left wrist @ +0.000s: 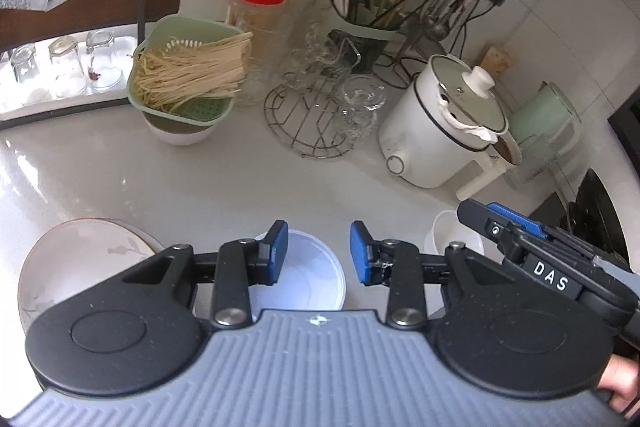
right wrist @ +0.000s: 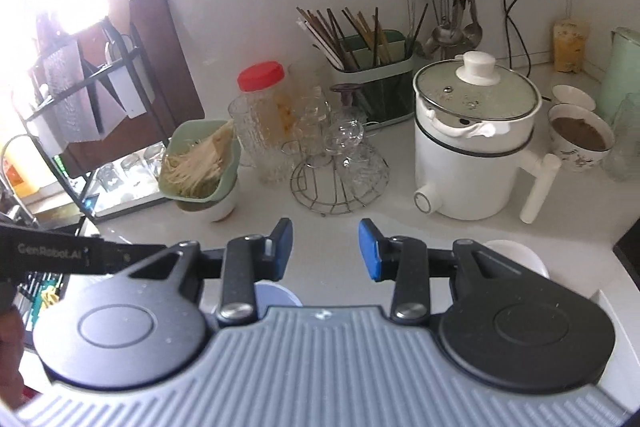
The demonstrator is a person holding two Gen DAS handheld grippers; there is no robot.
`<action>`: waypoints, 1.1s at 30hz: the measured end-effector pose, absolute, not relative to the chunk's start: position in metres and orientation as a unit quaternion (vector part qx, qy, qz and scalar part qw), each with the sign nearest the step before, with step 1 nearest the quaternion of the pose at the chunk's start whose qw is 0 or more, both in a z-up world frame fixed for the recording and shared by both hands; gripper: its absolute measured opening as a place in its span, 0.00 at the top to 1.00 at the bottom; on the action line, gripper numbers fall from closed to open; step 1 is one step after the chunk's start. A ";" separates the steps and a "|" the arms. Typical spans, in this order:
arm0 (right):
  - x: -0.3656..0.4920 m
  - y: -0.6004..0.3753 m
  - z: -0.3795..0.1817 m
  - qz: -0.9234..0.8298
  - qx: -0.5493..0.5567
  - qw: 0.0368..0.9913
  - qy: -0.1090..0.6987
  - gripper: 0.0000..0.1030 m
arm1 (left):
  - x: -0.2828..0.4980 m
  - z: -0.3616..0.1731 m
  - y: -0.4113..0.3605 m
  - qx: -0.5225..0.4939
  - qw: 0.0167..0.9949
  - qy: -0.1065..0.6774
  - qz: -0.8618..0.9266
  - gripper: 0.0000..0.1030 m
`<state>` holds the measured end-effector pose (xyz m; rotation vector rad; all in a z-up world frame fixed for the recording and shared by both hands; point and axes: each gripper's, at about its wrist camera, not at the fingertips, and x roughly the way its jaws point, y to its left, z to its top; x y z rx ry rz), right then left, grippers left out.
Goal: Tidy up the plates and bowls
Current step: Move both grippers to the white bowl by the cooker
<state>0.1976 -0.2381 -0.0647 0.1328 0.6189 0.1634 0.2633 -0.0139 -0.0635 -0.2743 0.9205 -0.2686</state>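
White bowl [left wrist: 316, 275] sits under our left claw [left wrist: 319, 253], jaws apart, empty, lined up to grab; right claw [right wrist: 326, 249] at 3 o'clock gapes empty too, over tabletop [left wrist: 200, 179].

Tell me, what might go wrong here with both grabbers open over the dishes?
1. The left gripper hovers open over the pale plastic bowl; the bowl looks light and smooth, so it may skid or tip when pinched by its rim.
2. The right gripper is close by, above the small white bowl; the two tools could bump.
3. The glass cups on the wire rack stand just ahead, and a wide swing might knock them.
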 end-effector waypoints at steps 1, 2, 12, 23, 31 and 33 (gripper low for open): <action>0.193 -0.238 -0.064 0.076 0.064 0.948 0.303 0.62 | 0.261 -0.063 -0.015 -0.129 0.879 0.440 -0.132 0.62; 0.188 -0.238 -0.064 0.072 0.065 0.948 0.302 0.62 | 0.260 -0.062 -0.016 -0.127 0.879 0.438 -0.136 0.62; 0.168 -0.253 -0.061 0.052 0.050 0.956 0.284 0.62 | 0.251 -0.060 -0.032 -0.110 0.880 0.434 -0.158 0.62; 0.175 -0.311 -0.058 0.015 0.061 0.963 0.263 0.62 | 0.266 -0.058 -0.096 -0.105 0.884 0.419 -0.180 0.62; 0.179 -0.354 -0.075 -0.010 0.071 0.964 0.257 0.62 | 0.282 -0.079 -0.149 -0.081 0.879 0.427 -0.199 0.62; 0.181 -0.360 -0.082 -0.026 0.056 0.967 0.249 0.62 | 0.289 -0.086 -0.164 -0.057 0.874 0.432 -0.215 0.55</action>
